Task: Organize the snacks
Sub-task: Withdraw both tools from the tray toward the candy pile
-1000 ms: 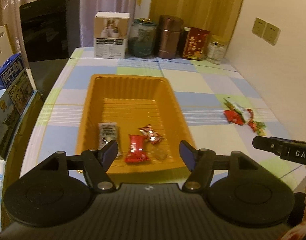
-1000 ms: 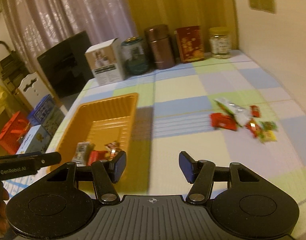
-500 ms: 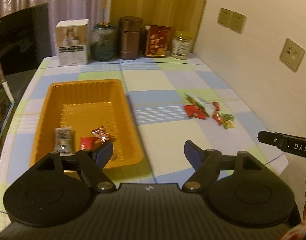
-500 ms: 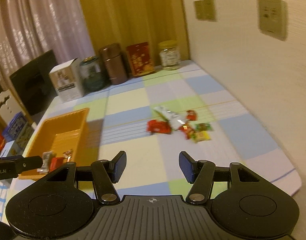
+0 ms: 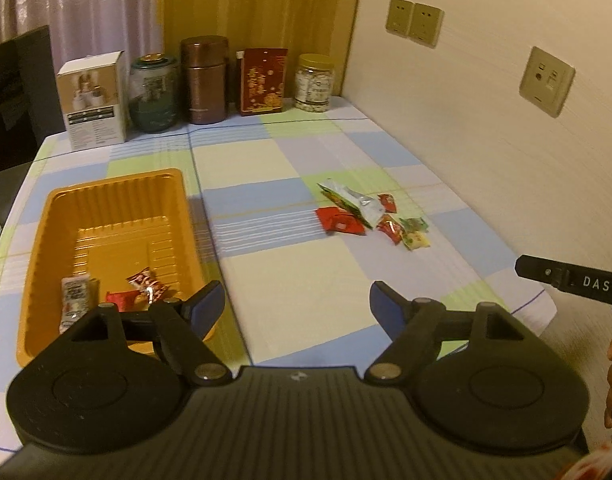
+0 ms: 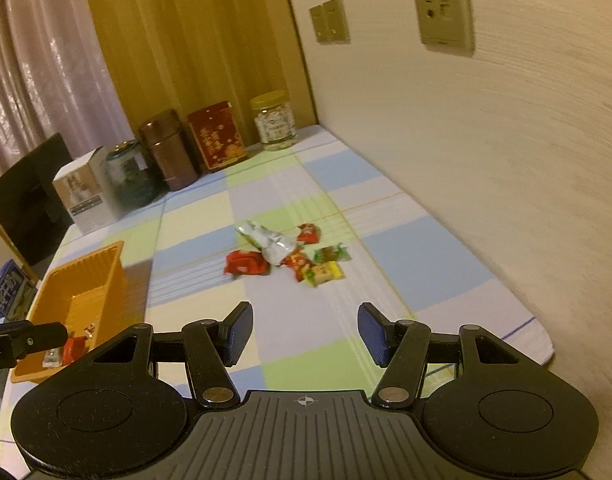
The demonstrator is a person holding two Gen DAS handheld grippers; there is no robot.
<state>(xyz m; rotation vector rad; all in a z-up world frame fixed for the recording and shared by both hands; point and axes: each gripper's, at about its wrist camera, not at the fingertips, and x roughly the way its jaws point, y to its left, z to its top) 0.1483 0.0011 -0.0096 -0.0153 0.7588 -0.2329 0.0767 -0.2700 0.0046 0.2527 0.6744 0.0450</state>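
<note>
Both tools hang released over the near edge of the table (image 5: 306,276), nothing between their pads: the left tool (image 5: 296,306) near the orange tray (image 5: 118,188), the right tool (image 6: 304,332) pointed at the loose snacks. The tray, at the left of the table, already holds a white sachet (image 5: 76,300), a red packet (image 5: 122,300) and a red-and-white candy (image 5: 146,282) at its near end. The rest lie in a small cluster toward the right, near the wall: a silver-and-green pouch (image 6: 270,242), a flat red packet (image 6: 244,264), and several small wrapped candies (image 6: 324,272), some touching or overlapping. These look light, soft and crinkly (foil and film wrappers are likely slippery), so a pinch across a flat body or a twisted wrapper end seems safest. The red packet sits at the cluster's near-left edge, the easiest to single out without dragging its neighbours.
</note>
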